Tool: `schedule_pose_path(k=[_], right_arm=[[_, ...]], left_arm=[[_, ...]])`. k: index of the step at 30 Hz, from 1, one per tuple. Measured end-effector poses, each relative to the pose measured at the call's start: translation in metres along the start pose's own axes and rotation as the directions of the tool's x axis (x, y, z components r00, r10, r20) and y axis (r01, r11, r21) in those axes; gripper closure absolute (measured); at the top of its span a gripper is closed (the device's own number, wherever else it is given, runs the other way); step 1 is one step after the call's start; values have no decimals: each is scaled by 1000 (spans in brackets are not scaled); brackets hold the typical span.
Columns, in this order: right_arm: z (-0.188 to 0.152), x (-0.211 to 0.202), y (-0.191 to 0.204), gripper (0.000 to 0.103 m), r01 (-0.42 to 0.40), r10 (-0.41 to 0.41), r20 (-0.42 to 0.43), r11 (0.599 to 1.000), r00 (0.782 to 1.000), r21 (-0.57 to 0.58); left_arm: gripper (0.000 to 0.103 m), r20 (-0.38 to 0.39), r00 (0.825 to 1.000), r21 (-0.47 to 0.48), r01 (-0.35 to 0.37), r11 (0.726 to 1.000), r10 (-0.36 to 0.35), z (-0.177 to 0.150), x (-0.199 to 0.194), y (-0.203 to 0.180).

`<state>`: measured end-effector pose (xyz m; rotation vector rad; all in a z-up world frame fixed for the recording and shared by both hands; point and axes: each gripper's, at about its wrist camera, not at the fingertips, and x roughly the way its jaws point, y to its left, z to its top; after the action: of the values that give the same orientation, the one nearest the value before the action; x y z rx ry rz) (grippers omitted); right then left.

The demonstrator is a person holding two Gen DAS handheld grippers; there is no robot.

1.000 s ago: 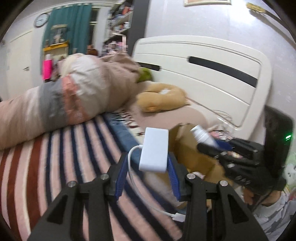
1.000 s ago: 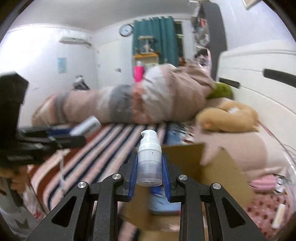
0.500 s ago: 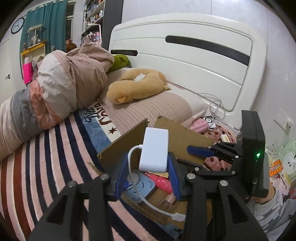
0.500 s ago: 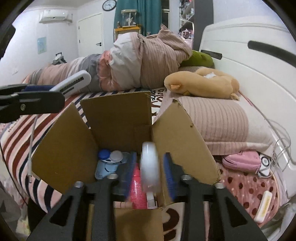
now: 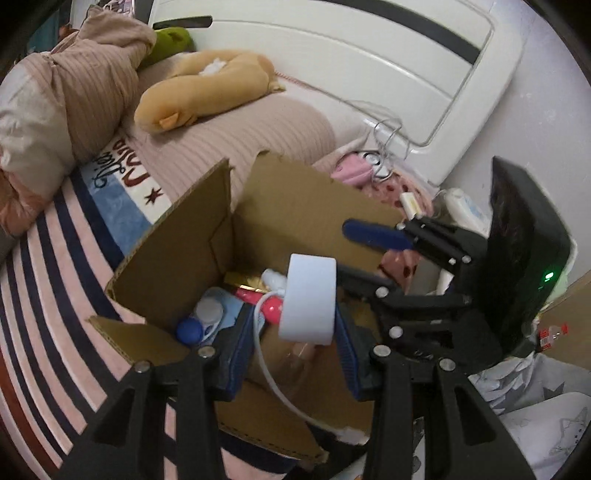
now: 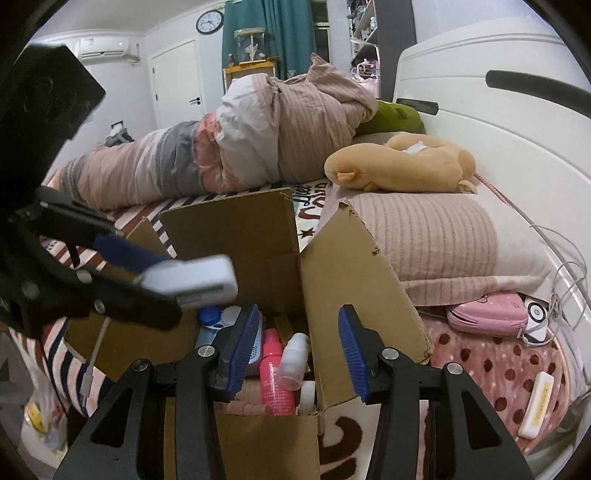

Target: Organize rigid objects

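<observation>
Since half second ago: pump bottle (image 6: 293, 356) left right gripper (image 6: 301, 354), dropped into cardboard box (image 6: 354, 280) beside pink bottle (image 6: 275, 373). Right jaws spread, empty. Left gripper (image 5: 291, 334) clamped on white charger (image 5: 308, 301), cable (image 5: 266, 365) dangling, held over box opening. Box sat on striped bedspread (image 5: 55, 295). Plush toy (image 6: 400, 162) on pillow (image 6: 443, 236), rolled duvet (image 6: 236, 147) behind, white headboard (image 6: 498, 96), wall clock (image 6: 209, 21).
</observation>
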<state>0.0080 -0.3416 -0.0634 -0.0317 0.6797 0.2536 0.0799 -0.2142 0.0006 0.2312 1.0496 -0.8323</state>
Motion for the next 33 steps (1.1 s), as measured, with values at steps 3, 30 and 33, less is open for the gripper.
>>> schedule_pose_path(k=[3,30,33], right_arm=[[0,2,0,62,-8,8,0,1000,1000,5],[46,-50,35,0,-177,222,281,968,934,-176],[47,-51,42,0,-187,240,278,961,930,-202]], left_arm=[[57,-3,1000,0,-10,1000,10,-2,3,0],[1,392,673,-501,-415,759,627,-108,-142,21],[1,381,637,-550,-426,718,670,-123,-150,31]])
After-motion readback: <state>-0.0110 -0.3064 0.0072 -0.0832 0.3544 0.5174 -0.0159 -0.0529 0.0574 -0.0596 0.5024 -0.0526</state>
